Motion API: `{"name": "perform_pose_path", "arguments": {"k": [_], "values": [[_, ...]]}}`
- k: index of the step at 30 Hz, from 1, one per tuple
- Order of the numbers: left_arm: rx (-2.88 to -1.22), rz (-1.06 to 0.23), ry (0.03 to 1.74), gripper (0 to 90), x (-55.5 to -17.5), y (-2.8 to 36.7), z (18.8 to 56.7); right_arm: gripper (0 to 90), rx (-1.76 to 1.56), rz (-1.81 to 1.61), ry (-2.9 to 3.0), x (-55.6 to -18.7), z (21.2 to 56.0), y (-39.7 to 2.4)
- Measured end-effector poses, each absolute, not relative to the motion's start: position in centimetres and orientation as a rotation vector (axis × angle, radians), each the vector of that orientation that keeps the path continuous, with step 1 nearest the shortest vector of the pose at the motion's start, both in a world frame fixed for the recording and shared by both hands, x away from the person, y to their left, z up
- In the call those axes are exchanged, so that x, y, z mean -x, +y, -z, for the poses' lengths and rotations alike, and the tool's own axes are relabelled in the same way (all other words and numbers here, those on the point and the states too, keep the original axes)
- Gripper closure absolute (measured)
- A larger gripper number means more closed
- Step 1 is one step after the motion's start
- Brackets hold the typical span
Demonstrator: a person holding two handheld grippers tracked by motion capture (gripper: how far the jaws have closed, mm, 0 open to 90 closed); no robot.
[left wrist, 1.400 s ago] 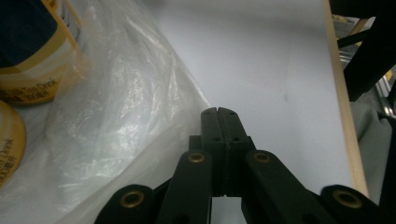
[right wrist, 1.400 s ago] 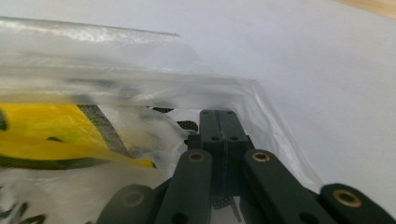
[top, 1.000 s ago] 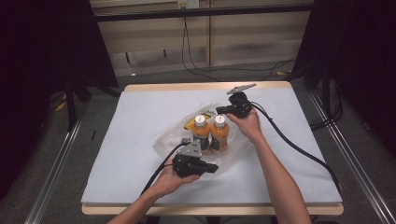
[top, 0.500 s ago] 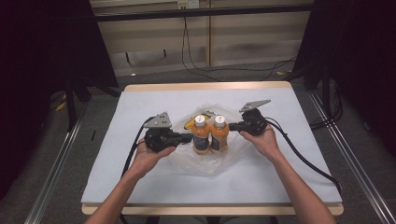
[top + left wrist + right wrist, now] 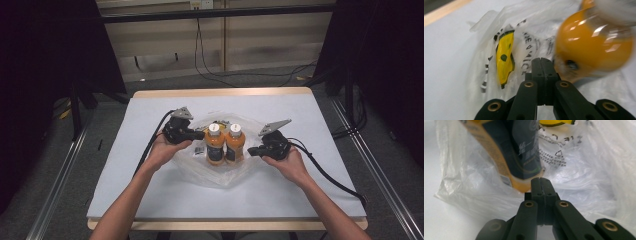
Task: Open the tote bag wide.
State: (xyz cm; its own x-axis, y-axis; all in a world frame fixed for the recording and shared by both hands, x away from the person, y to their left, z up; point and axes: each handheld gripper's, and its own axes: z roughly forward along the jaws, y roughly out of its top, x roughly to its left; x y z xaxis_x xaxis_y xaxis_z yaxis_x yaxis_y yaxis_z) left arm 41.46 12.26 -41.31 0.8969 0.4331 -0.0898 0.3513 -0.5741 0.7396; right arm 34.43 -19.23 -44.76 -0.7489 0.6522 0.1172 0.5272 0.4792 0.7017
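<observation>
Two orange bottles with white caps, the left bottle [image 5: 215,145] and the right bottle [image 5: 235,143], stand upright side by side on a crumpled clear plastic bag [image 5: 220,172] at the table's middle. My left gripper [image 5: 201,135] is just left of the left bottle, pointing at it, jaws shut and empty. In the left gripper view its shut tip [image 5: 543,60] sits before the bag's yellow print [image 5: 505,56], close to an orange bottle [image 5: 594,47]. My right gripper [image 5: 250,151] points at the right bottle, shut and empty. Its tip [image 5: 541,180] is near the dark-labelled bottle's [image 5: 511,150] base.
The white table top [image 5: 125,185] has a wooden edge. Black cables [image 5: 325,172] trail from both grippers across it. Metal rails run along the floor on either side, and dark curtains stand beyond.
My left hand moved from the bag's near side up to the left of the bottles. My right hand came from behind the bottles to their right side, nearer to me.
</observation>
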Motion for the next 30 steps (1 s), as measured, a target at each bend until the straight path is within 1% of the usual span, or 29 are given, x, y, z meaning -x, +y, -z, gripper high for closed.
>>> {"name": "perform_pose_path", "arguments": {"k": [1, 5, 9, 12, 13, 14, 16, 18, 19, 20, 21, 22, 24, 30], "values": [[-2.270, -0.126, 0.557, 90.0, -41.9, 12.1, 41.7, 90.0, -1.034, -1.139, 2.562, -34.2, 45.1, -19.1], [-2.287, -0.079, 0.612, 90.0, -43.1, 11.4, 43.5, 90.0, -1.027, -1.121, 2.582, -34.1, 45.8, -18.7], [-2.379, -0.032, 0.649, 90.0, -44.0, 10.2, 45.3, 90.0, -1.016, -1.072, 2.628, -34.0, 47.0, -18.3], [-2.424, -0.023, 0.659, 90.0, -44.7, 9.8, 46.3, 90.0, -1.018, -1.055, 2.646, -33.9, 47.6, -18.2], [-2.392, -0.025, 0.731, 90.0, -44.5, 9.3, 46.9, 90.0, -1.019, -1.038, 2.646, -33.8, 47.6, -18.1], [-2.433, -0.032, 0.665, 90.0, -45.0, 9.6, 46.9, 90.0, -1.025, -1.039, 2.649, -33.8, 47.6, -18.1], [-2.371, -0.037, 0.750, 90.0, -44.9, 9.3, 47.1, 90.0, -1.012, -1.033, 2.659, -33.6, 47.5, -18.2], [-2.397, -0.065, 0.762, 90.0, -45.1, 9.3, 46.9, 90.0, -1.021, -1.018, 2.666, -33.3, 47.4, -18.3], [-2.381, -0.084, 0.783, 90.0, -45.1, 9.1, 47.0, 90.0, -1.008, -1.010, 2.671, -33.1, 47.4, -18.4], [-2.434, -0.090, 0.733, 90.0, -45.3, 9.3, 46.8, 90.0, -1.013, -1.016, 2.673, -32.9, 47.4, -18.4], [-2.403, -0.088, 0.770, 90.0, -45.2, 9.1, 46.9, 90.0, -1.000, -1.024, 2.683, -32.6, 47.4, -18.5], [-2.418, -0.089, 0.758, 90.0, -45.3, 9.2, 46.8, 90.0, -1.000, -1.024, 2.683, -32.6, 47.4, -18.5], [-2.391, -0.090, 0.782, 90.0, -45.2, 9.2, 46.9, 90.0, -0.988, -1.027, 2.686, -32.1, 47.4, -18.6], [-2.388, -0.092, 0.778, 90.0, -45.2, 9.4, 47.0, 90.0, -0.957, -1.019, 2.718, -30.5, 47.3, -19.0]]}}
